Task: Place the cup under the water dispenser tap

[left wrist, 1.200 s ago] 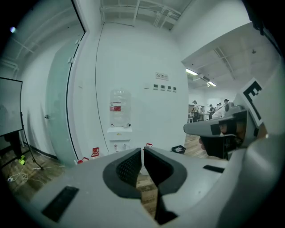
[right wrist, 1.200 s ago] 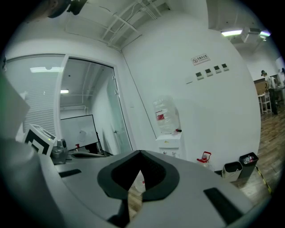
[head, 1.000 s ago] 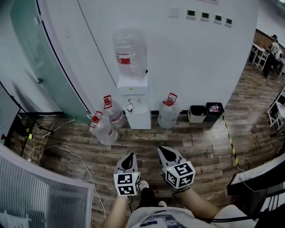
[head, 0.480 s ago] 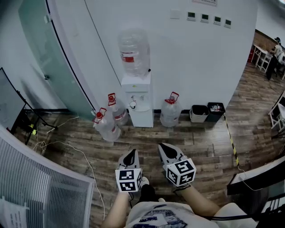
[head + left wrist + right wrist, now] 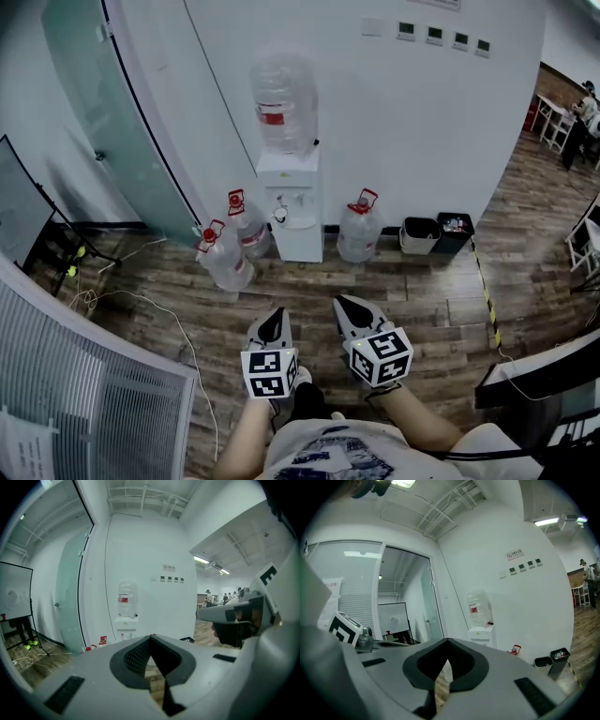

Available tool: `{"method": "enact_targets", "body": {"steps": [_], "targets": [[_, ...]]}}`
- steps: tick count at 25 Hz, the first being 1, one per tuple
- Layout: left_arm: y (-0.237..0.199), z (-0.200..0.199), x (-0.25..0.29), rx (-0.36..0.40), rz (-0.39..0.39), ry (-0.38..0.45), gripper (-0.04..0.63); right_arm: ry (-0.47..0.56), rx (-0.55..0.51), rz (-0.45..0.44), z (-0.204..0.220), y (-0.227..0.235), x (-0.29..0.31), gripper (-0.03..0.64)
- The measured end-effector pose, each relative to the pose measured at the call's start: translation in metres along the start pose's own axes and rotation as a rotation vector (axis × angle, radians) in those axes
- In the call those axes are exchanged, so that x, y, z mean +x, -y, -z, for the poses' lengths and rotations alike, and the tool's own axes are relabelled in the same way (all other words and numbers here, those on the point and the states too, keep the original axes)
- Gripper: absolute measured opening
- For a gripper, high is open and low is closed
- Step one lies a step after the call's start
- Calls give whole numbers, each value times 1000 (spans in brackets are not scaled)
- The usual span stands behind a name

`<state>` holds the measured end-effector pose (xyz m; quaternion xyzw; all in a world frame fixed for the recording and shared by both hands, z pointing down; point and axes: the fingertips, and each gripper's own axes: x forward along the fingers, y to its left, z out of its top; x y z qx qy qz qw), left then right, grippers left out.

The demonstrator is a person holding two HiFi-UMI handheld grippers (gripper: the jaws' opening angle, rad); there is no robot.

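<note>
Grey left gripper (image 5: 274, 324) and right gripper (image 5: 348, 307) are aimed at the white bottle-topped water dispenser (image 5: 290, 199) well ahead, fingers pinched together, nothing gripped.

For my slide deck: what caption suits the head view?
Left hand-held gripper and right hand-held gripper, both shut, point toward the water dispenser by the wall.

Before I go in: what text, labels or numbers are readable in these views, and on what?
Nothing reads clearly in any view.
Red label on the dispenser bottle: too small to read.
Wall sign: blurred.
Four wall panels: too small to read.
Shirt print: blurred.
Marker cubes: square patterns only, no words.
</note>
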<state>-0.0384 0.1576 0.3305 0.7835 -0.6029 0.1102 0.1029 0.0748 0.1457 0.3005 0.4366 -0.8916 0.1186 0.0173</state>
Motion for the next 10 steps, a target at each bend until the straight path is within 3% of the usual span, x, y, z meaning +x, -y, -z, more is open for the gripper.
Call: {"method": "enact_targets", "body": {"steps": [10], "targets": [[-5,-1,4,1,-12,-10,51,-8,1,4,-1,7,4,20]]}}
